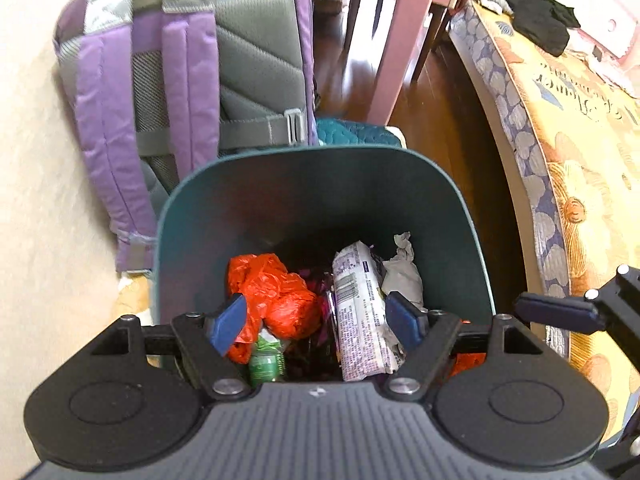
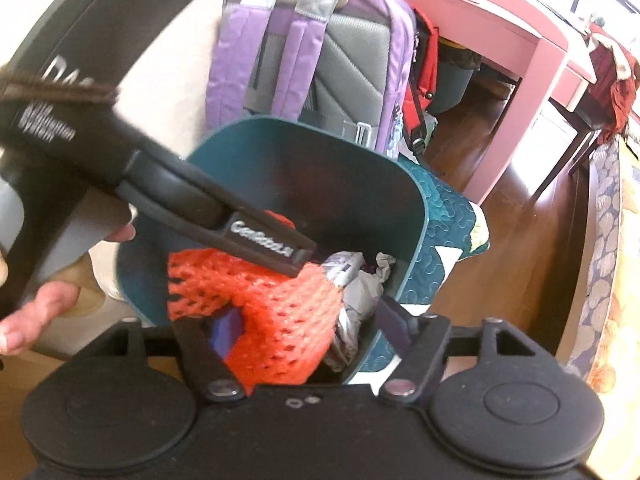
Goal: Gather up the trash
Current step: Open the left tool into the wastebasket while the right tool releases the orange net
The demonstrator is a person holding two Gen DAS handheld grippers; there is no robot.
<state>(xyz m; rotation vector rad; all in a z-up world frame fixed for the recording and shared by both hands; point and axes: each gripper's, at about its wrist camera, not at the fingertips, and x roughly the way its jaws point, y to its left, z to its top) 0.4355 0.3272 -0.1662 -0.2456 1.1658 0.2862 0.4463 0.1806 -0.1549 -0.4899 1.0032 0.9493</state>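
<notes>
Foam net [image 2: 276, 320]: light, soft, springy; best pinched at a bunched fold.
Bin [image 1: 320, 184]: wrappers held.
Left gripper [image 1: 316, 320]: released, empty.
Right gripper [image 2: 310, 326]: released; net is draped over the left finger.

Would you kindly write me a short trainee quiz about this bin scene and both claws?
1. True or false: the dark teal plastic bin is empty.
2. What lies between the right claw's open jaws?
A. orange foam net sleeve
B. a glass bottle
C. a spoon
3. Which bag stands behind the bin, against the wall?

Key
1. False: it holds a crumpled orange plastic bag, a white printed wrapper and more.
2. A; its pads are not pressing it.
3. The purple and grey backpack.
</notes>
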